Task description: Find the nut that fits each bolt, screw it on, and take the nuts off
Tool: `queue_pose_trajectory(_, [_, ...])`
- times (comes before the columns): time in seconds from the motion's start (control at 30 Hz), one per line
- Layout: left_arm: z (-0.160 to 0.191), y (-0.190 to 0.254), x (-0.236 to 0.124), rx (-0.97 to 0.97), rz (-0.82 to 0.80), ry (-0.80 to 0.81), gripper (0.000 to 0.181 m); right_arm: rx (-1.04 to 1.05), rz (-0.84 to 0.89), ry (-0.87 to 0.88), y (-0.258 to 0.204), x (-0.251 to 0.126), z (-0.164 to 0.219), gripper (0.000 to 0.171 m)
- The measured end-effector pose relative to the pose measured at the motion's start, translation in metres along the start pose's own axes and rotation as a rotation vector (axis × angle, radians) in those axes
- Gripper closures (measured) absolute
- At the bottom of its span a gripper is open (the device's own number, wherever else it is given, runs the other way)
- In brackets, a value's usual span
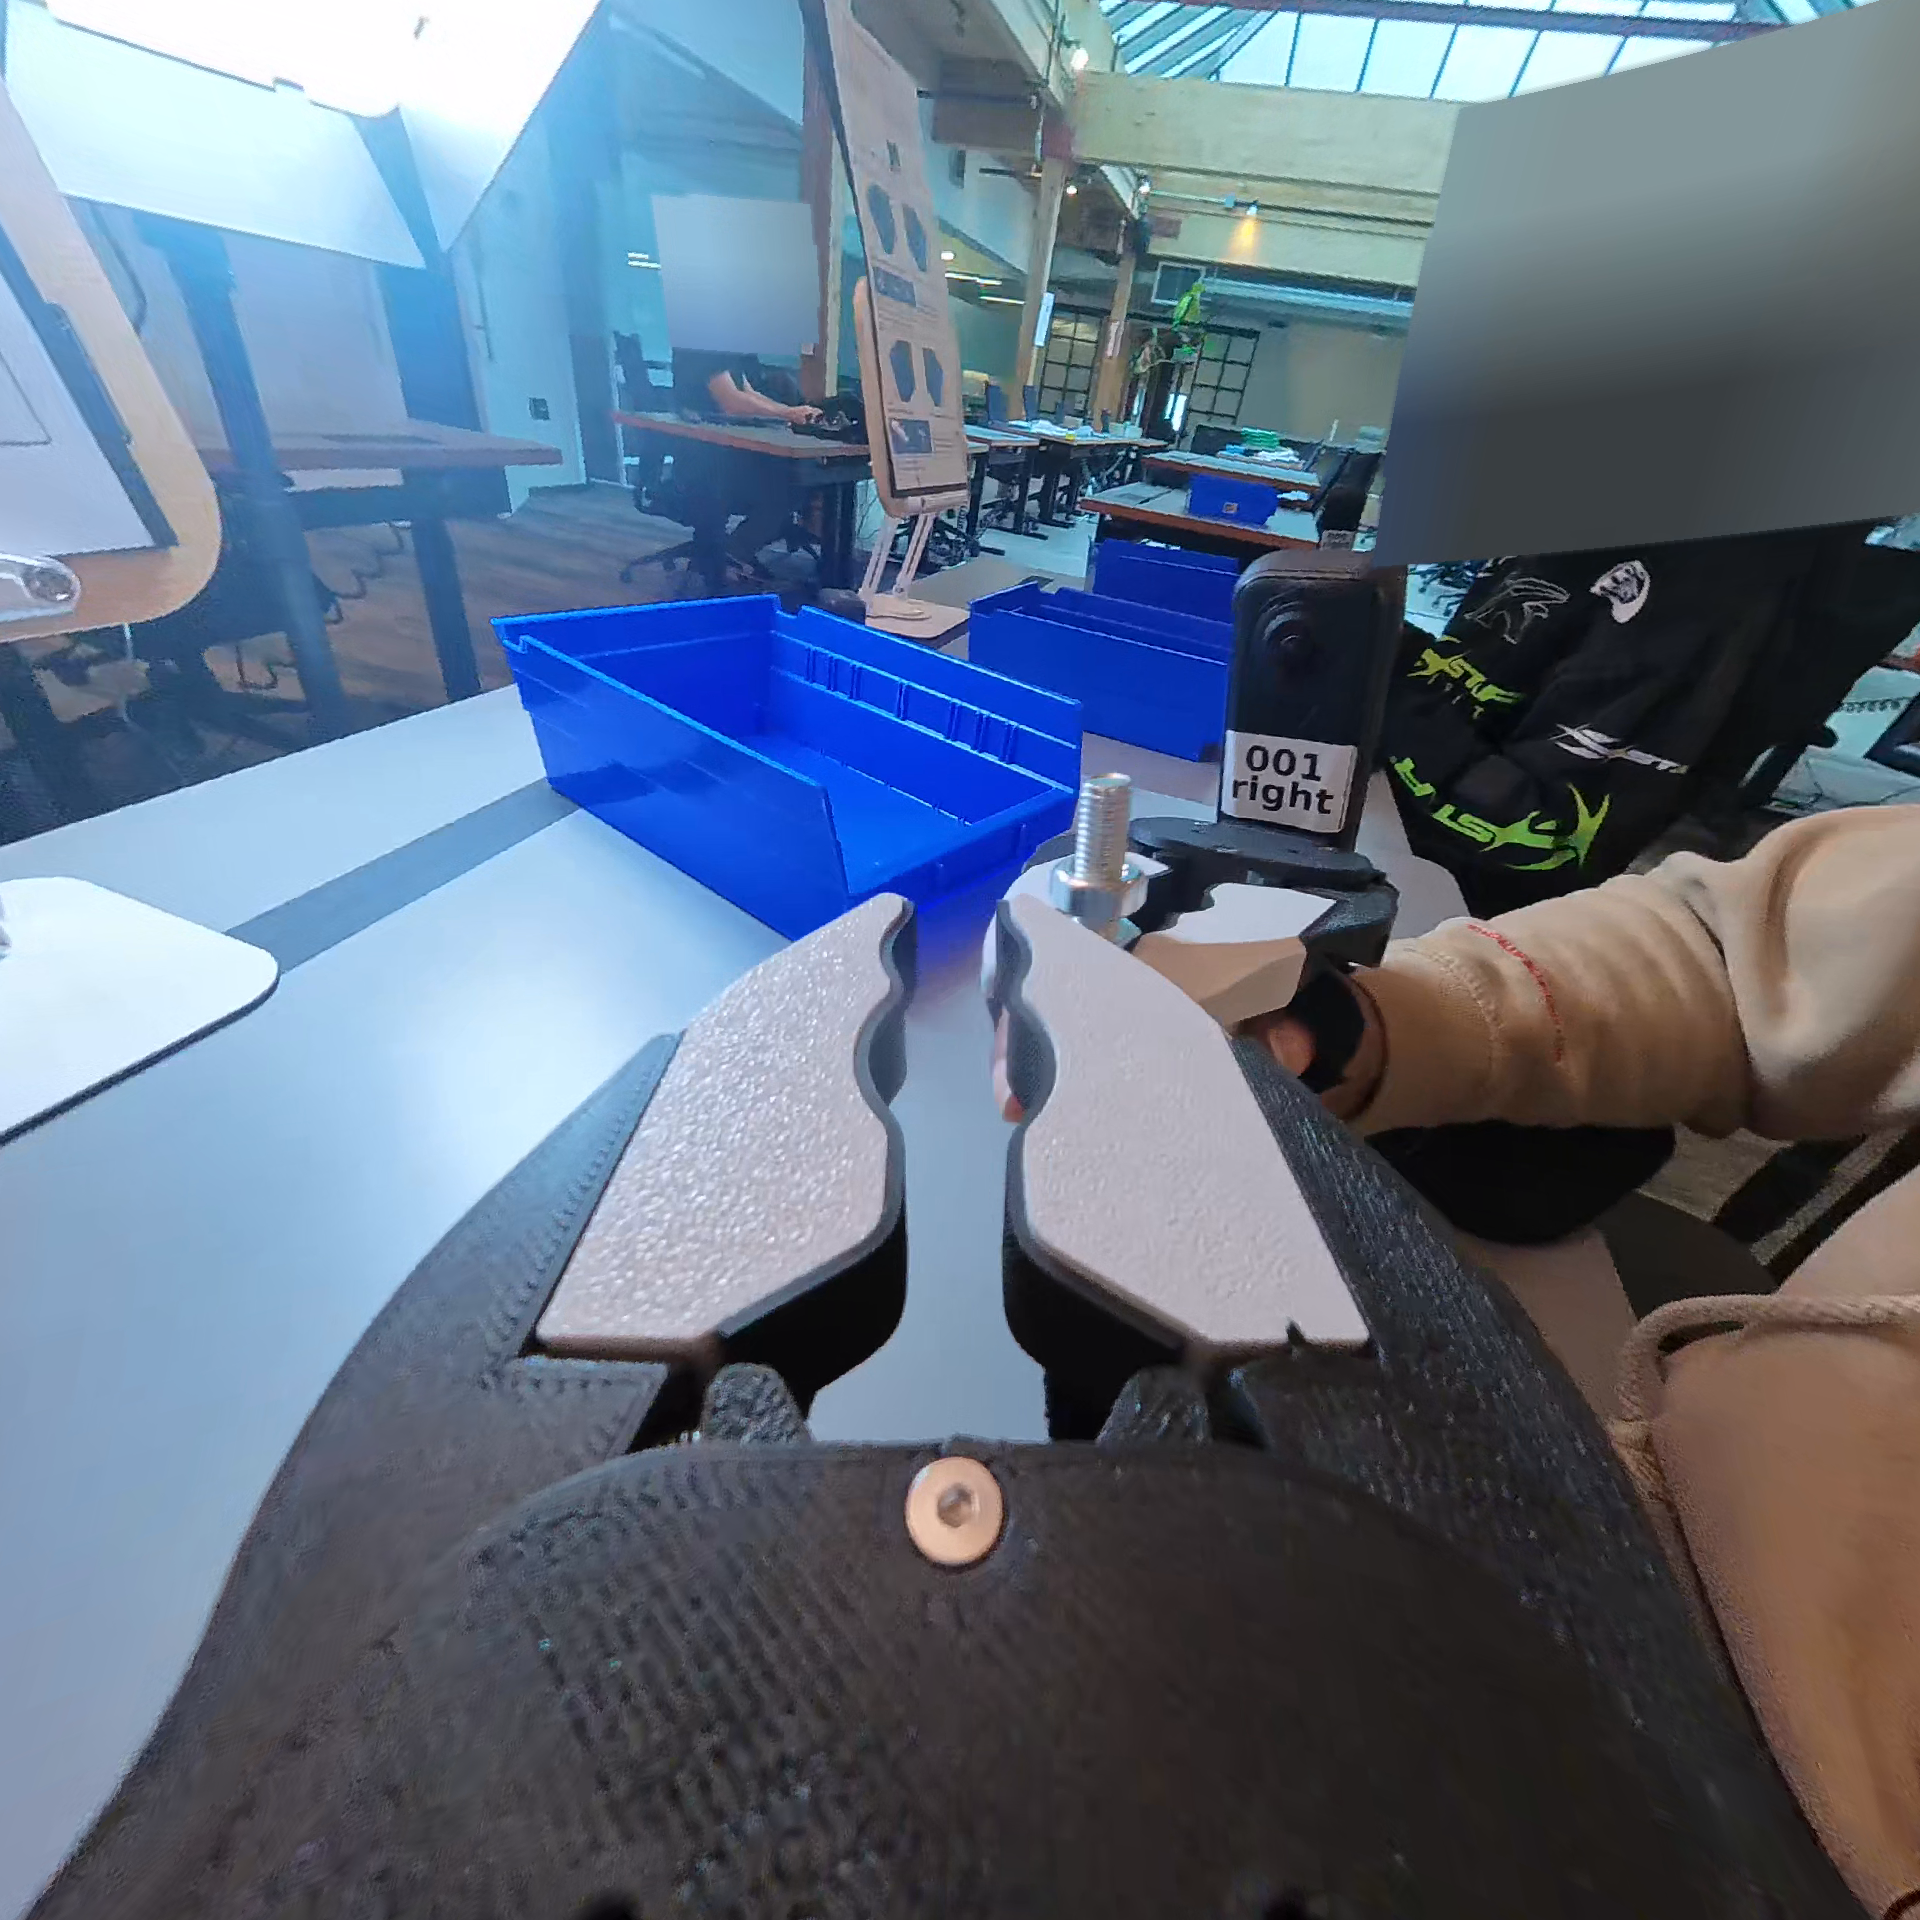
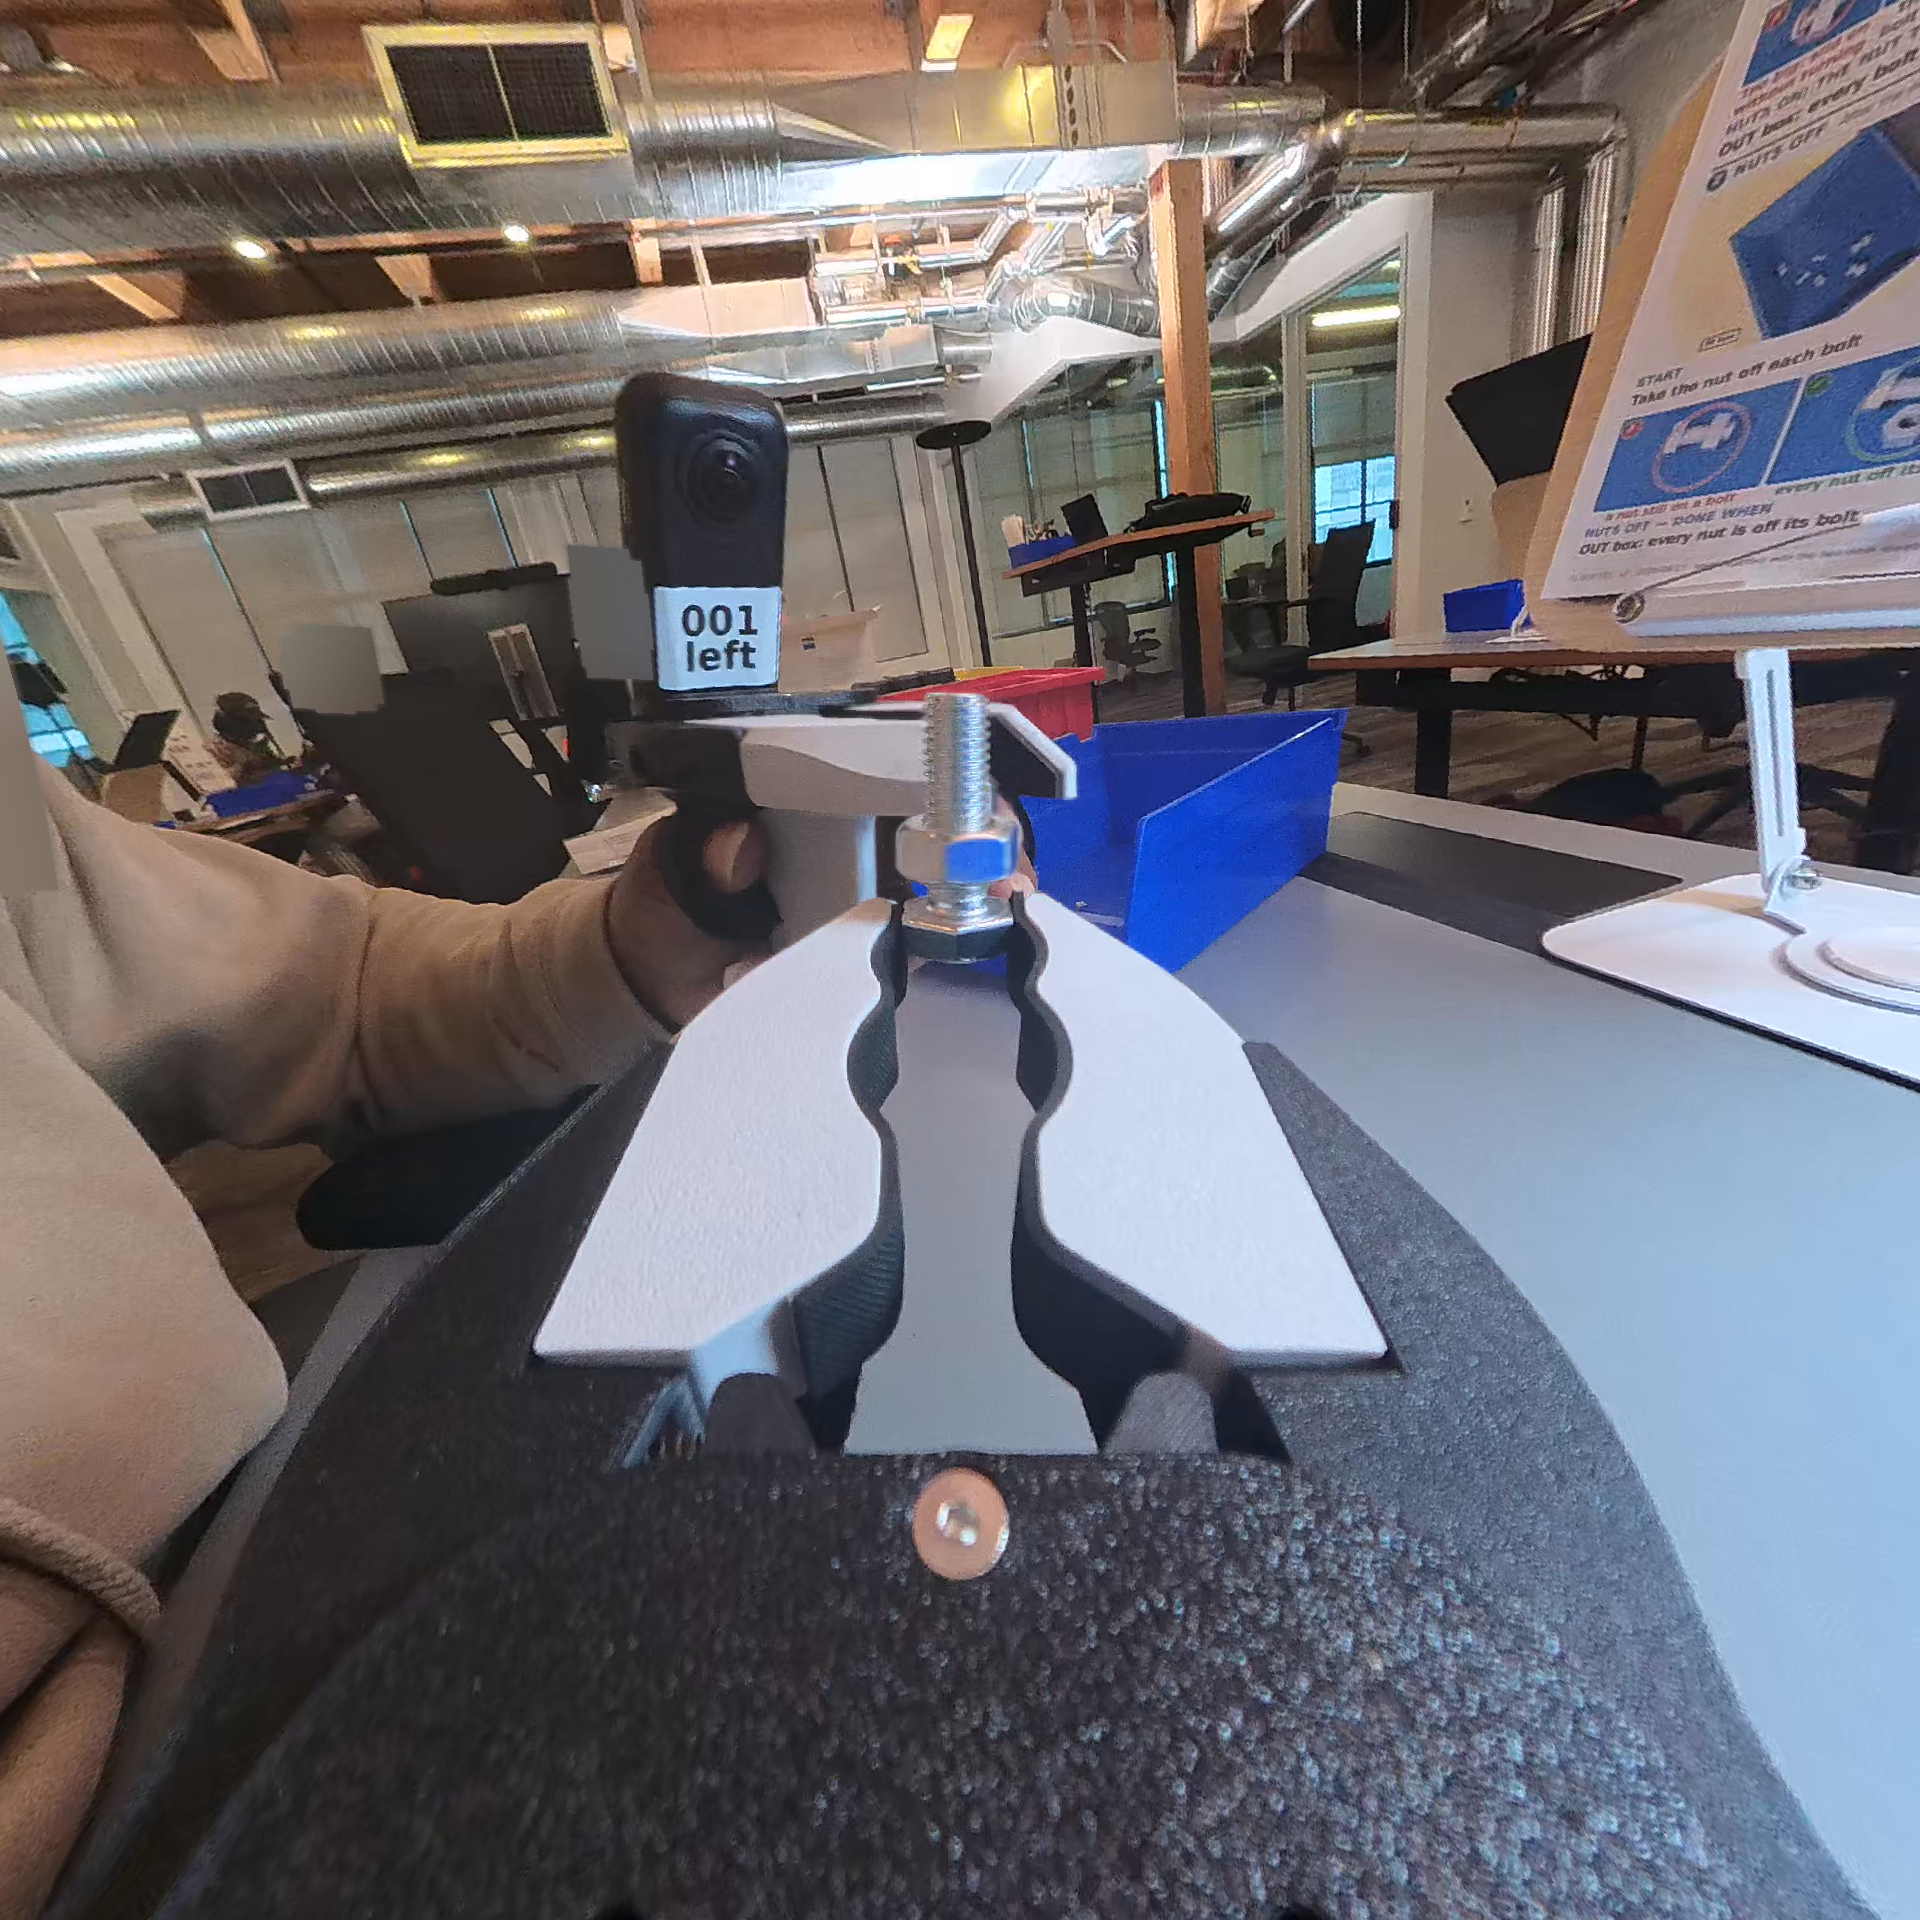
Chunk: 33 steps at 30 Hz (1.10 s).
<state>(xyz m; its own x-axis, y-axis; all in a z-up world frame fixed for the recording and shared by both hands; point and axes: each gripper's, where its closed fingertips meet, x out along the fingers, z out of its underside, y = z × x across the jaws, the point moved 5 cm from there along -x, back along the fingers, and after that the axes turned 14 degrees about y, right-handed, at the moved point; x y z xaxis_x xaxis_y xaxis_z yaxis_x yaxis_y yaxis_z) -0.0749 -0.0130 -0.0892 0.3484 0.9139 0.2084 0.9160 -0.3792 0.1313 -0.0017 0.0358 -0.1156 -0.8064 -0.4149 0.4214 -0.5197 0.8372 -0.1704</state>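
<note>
A silver bolt [image 2: 958, 758] stands upright with its thread up and a hex nut [image 2: 956, 854] low on the thread, just above the head. My right gripper [image 2: 958, 925] is shut on the bolt's head and holds it above the grey table [image 2: 1558, 1195]. In the left wrist view the bolt [image 1: 1103, 821] and nut [image 1: 1096, 888] sit just right of and behind my left gripper [image 1: 951, 925]. That gripper has a narrow gap between its fingers and holds nothing. The right gripper [image 1: 1117, 920] reaches in from the right. The left gripper [image 2: 1029, 764] shows behind the thread in the right wrist view.
An open blue bin [image 1: 790, 748] stands on the table just beyond the grippers, also in the right wrist view [image 2: 1195, 810]. More blue bins [image 1: 1101, 665] lie behind it, and a red bin [image 2: 1029, 691]. An instruction stand with a white base [image 2: 1714, 945] stands at the right. A person's sleeve [image 1: 1610, 987] holds the right gripper. The grippers are tip to tip, or close to it.
</note>
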Motion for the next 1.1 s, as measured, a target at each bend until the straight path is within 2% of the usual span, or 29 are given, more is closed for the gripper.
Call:
queue_pose_trajectory(0.37, [0.004, 0.02, 0.005, 0.031, 0.105, -0.022, 0.153, 0.006, 0.007, -0.039, 0.0, 0.001, 0.008, 0.153])
queue_pose_trajectory(0.47, [0.007, 0.014, 0.005, 0.047, 0.073, -0.055, 0.155, 0.006, 0.007, -0.037, 0.0, 0.001, 0.007, 0.153])
queue_pose_trajectory(0.5, [0.005, 0.009, 0.003, 0.039, 0.036, -0.047, 0.166, 0.013, 0.006, -0.025, 0.001, 0.0, 0.005, 0.153])
queue_pose_trajectory(0.53, [0.002, 0.004, 0.001, 0.039, 0.012, -0.028, 0.169, 0.02, 0.005, -0.012, 0.001, 0.0, 0.003, 0.153])
queue_pose_trajectory(0.63, [-0.001, 0.005, 0.001, 0.002, 0.037, -0.013, 0.164, 0.007, 0.011, -0.023, 0.002, 0.0, 0.003, 0.153])
queue_pose_trajectory(0.9, [0.004, 0.014, 0.004, 0.047, 0.085, -0.046, 0.159, -0.019, 0.021, -0.145, 0.002, 0.002, 0.019, 0.153])
queue_pose_trajectory(1.0, [0.011, 0.012, 0.004, 0.054, 0.09, -0.099, 0.17, -0.015, 0.017, -0.18, 0.002, 0.003, 0.025, 0.153])
queue_pose_trajectory(1.1, [0.014, 0.008, 0.002, 0.027, 0.098, -0.105, 0.17, -0.023, 0.025, -0.207, 0.003, 0.002, 0.026, 0.153])
